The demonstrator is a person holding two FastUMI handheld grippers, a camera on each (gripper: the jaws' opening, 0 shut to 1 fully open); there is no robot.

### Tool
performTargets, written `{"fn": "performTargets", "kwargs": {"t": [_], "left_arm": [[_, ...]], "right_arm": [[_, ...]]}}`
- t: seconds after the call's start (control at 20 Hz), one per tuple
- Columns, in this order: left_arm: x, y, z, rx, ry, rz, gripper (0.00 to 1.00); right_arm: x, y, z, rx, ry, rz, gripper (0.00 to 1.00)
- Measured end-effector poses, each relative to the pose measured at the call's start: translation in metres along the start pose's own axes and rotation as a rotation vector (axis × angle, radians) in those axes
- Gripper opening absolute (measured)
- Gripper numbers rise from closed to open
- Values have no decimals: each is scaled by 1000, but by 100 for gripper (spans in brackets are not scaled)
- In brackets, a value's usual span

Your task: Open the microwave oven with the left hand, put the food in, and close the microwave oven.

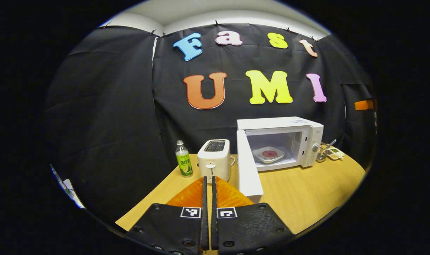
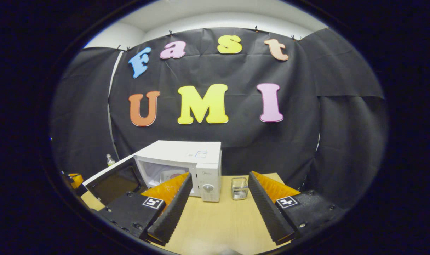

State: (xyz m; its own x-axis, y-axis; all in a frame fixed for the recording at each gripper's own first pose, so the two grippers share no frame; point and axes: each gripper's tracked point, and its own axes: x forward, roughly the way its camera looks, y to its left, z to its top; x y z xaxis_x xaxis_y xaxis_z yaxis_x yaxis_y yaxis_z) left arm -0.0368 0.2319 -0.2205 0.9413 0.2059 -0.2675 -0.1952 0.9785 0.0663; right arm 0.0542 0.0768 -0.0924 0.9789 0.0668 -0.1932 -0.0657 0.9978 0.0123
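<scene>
White microwave oven [image 1: 278,141]: stands on the wooden table [image 1: 307,198] against the booth's black cloth wall; control panel with a round knob on its right side.
Microwave door [image 1: 248,166]: swung wide open on its left hinge, edge-on in the left gripper view; in the right gripper view its dark window faces the camera.
Food [image 1: 269,154]: a reddish round on a pale plate [image 1: 259,157], resting inside the oven cavity.
Left gripper [image 1: 208,180]: low over the near table edge, fingers pressed together with nothing between them, pointing toward the toaster; well apart from the door.
Right gripper [image 2: 218,193]: jaws spread wide and empty above the table, in front of the oven's control panel; left finger overlaps the cavity opening in its own view.
Toaster [image 1: 214,159]: white, upright, just left of the open door.
Bottle [image 1: 183,158]: green-labelled, clear cap end up, beside the toaster on its left.
Wire basket [image 2: 239,188]: small, metallic, just right of the oven.
Tray [image 1: 335,153]: pale, with small items too small to identify, near the table's far right edge, beside the basket.
</scene>
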Motion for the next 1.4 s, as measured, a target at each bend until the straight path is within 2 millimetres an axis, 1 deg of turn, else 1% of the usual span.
{"fn": "performTargets", "kwargs": {"t": [0.05, 0.1, 0.15, 0.2, 0.3, 0.35, 0.45, 0.5, 0.55, 0.6, 0.65, 0.7, 0.75, 0.8, 0.85, 1.05, 1.2, 1.35, 1.4], "left_arm": [[5, 3, -7, 2, 0, 8, 0], [3, 5, -16, -9, 11, 10, 0], [3, 2, -20, -21, 6, -4, 0], [5, -2, -25, -25, 15, -19, 0], [13, 0, -38, -12, 32, -15, 0], [15, -4, -39, -16, 36, -26, 0], [14, -15, -41, -23, 40, -55, 0], [14, -23, -41, -18, 35, -74, 0], [13, -33, -41, -13, 36, -93, 0], [12, -45, -41, -8, 31, -116, 0], [10, -58, -39, -7, 26, -139, 0], [9, -76, -37, -10, 20, -168, 0], [9, -93, -35, -16, 15, -199, 0], [8, -111, -34, -19, 12, -229, 0], [9, -129, -33, -19, 8, -260, 0], [16, -196, -26, -26, 0, -371, 0], [32, -243, -18, -18, -11, -435, 0], [58, -284, -5, -14, -27, -473, 0], [68, -298, 0, -12, -33, -484, 0]], "right_arm": [[-7, -3, 1, 4, 5, -4, 91], [-11, -8, 0, 7, 12, -9, 100], [-16, -13, -2, 9, 20, -17, 92], [-18, -16, -4, 18, 28, -25, 92], [-26, -24, -12, 25, 50, -46, 92], [-30, -27, -13, 28, 54, -57, 91], [-37, -31, -11, 33, 60, -68, 91], [-42, -33, -14, 31, 67, -74, 100], [-43, -35, -13, 32, 69, -79, 100], [-45, -34, -12, 34, 66, -79, 100], [-46, -34, -12, 34, 70, -81, 92], [-47, -34, -13, 35, 75, -80, 92], [-48, -34, -14, 38, 80, -82, 100], [-49, -35, -13, 40, 81, -81, 92], [-49, -36, -12, 40, 80, -82, 100], [-51, -45, -16, 44, 95, -84, 100], [-49, -56, -19, 47, 112, -92, 100], [-43, -68, -23, 45, 131, -92, 100], [-41, -70, -25, 43, 144, -88, 92]]}}
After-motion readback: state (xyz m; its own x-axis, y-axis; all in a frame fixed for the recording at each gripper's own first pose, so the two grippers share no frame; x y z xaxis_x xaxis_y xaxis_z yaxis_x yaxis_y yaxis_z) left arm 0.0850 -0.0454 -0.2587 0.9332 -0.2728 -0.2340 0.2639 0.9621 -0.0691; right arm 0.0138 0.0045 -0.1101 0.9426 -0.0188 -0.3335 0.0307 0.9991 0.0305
